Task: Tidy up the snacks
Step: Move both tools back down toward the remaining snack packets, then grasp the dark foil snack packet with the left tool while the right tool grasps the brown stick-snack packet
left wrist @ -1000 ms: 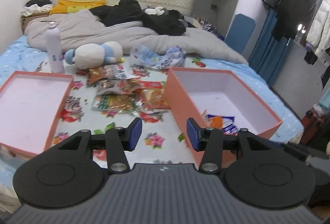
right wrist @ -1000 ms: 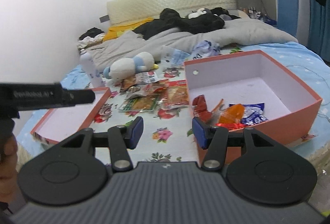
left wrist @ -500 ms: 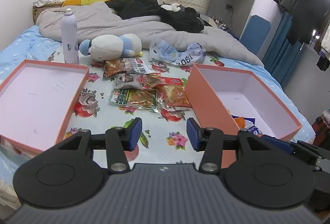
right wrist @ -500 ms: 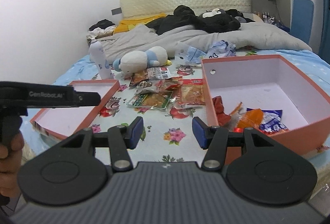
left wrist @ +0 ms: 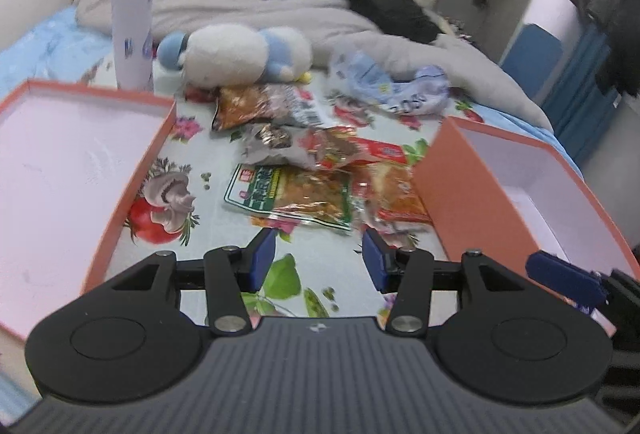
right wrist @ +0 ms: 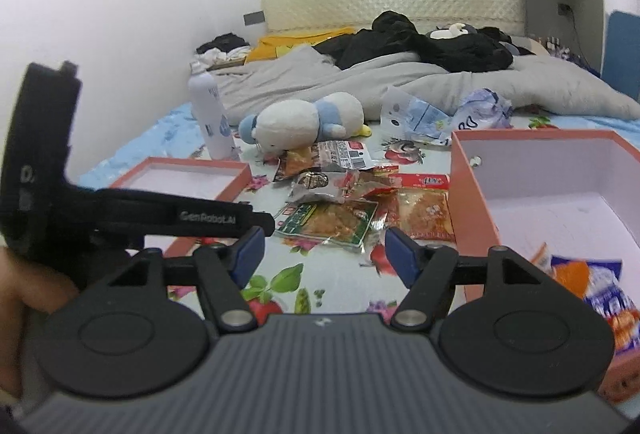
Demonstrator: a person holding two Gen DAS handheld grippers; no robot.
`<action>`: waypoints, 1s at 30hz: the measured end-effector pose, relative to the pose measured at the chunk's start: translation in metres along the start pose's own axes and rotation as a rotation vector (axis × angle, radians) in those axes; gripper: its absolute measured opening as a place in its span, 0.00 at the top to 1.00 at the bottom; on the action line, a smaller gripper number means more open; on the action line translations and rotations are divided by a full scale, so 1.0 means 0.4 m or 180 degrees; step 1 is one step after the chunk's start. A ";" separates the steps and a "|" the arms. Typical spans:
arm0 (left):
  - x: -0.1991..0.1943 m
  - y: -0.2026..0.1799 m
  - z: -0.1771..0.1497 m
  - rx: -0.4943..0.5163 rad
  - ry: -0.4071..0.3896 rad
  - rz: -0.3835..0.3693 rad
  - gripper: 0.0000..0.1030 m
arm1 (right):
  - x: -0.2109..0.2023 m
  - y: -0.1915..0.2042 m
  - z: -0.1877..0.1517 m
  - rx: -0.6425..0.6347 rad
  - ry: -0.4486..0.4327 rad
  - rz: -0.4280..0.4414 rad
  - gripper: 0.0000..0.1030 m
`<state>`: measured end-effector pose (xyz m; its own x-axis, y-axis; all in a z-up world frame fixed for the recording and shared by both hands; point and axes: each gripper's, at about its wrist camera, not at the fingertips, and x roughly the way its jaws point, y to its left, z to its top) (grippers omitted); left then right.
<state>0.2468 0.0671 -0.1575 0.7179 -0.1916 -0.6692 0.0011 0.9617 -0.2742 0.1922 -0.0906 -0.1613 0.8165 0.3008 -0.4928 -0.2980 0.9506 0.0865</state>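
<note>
Reach step: left gripper [left wrist: 318, 256] & right gripper [right wrist: 322, 254], jaws opening, nothing held, near snack pile [left wrist: 320, 174]. Next, prob.: pinch one pack, drop in right box [right wrist: 472, 194].

free: floral sheet [left wrist: 224, 222] before snack pile [left wrist: 320, 174] | walls: left box [left wrist: 132, 190], right box [left wrist: 460, 190]

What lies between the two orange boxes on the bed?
A pile of snack packets on the floral sheet, between the shallow box and deep box; both views show it.

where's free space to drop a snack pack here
The shallow left box is bare inside. The deep right box has free floor behind its few packs. The sheet between them is crowded with the snack pile.
</note>
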 end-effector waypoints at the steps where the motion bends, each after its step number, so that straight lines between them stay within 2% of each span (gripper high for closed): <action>1: 0.027 0.016 0.010 -0.0064 0.0033 -0.0028 0.42 | 0.020 0.000 0.002 -0.0044 0.0014 -0.0021 0.33; 7: 0.141 0.086 0.059 -0.0316 0.0102 -0.0151 0.30 | 0.128 -0.018 0.021 -0.0139 0.0082 -0.0088 0.33; 13: 0.246 0.150 0.092 -0.0761 0.0163 -0.0251 0.30 | 0.225 -0.072 0.058 0.0318 0.0181 -0.0047 0.34; 16: 0.291 0.169 0.110 -0.0870 0.0172 -0.0272 0.30 | 0.268 -0.100 0.079 0.0629 0.0237 0.0020 0.34; 21: 0.350 0.171 0.144 -0.0754 0.0193 -0.0243 0.31 | 0.350 -0.151 0.096 0.1212 0.0368 0.0066 0.34; 26: 0.409 0.160 0.179 -0.0489 0.0210 -0.0147 0.31 | 0.440 -0.177 0.095 0.1524 0.0588 0.0104 0.32; 30: 0.459 0.144 0.203 -0.0147 0.0193 -0.0026 0.31 | 0.506 -0.211 0.097 0.1817 0.0675 0.0003 0.33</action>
<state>0.4352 0.1034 -0.2402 0.6747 -0.2123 -0.7069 -0.0263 0.9502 -0.3105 0.4018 -0.1071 -0.2347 0.6826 0.3358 -0.6491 0.0613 0.8587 0.5087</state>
